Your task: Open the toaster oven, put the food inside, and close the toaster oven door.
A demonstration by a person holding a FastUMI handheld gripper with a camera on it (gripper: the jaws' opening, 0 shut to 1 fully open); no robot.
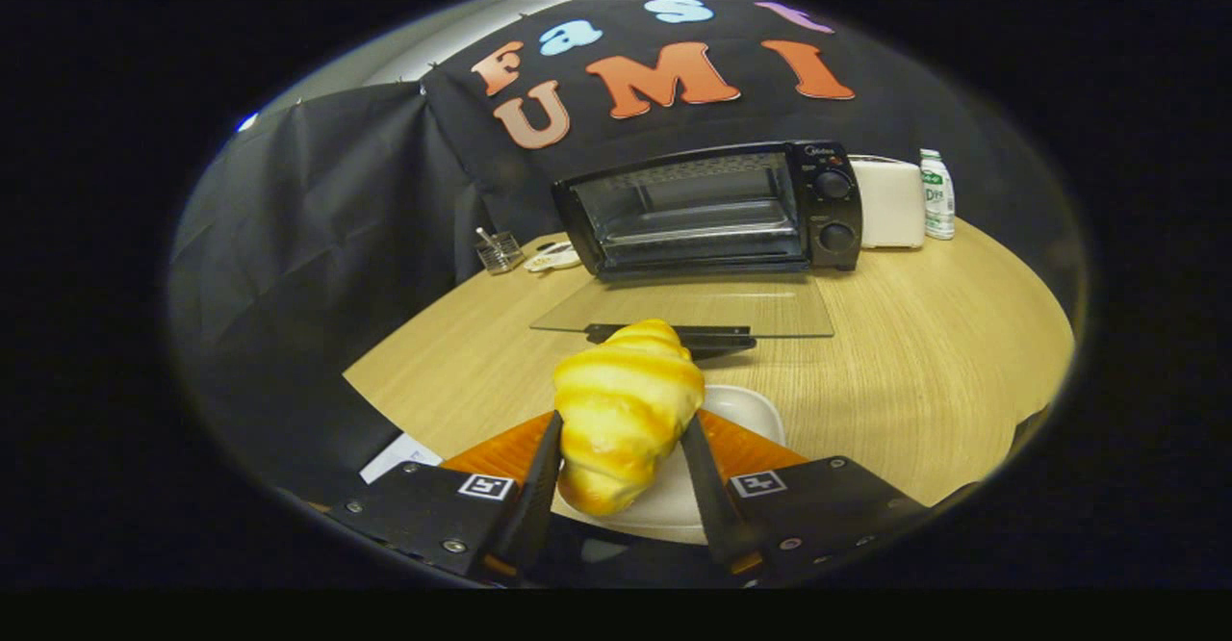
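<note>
Golden croissant (626, 410): sits between the two fingers, its lower end over a white plate (751, 405), its upper end pointing toward the oven.
Gripper (621, 473): closed narrow on the croissant, one finger pressing each side.
White plate: directly beneath the croissant, near the fingers, on the wooden table (914, 362); whether the croissant touches it cannot be told.
Toaster oven (712, 208): black, at the far side of the table beyond the croissant; its cavity is open, with a wire rack visible inside and no food on it.
Glass door (693, 309): folded down flat toward the near side, its dark handle (712, 336) just beyond the croissant's tip.
Knobs (834, 210): two, stacked on the oven's right panel.
White appliance (890, 203): just right of the oven.
Bottle (936, 194): upright, right of the white appliance.
Clear holder (499, 251): far left of the oven, with a thin item standing in it.
Small dish (553, 256): between the holder and the oven.
</note>
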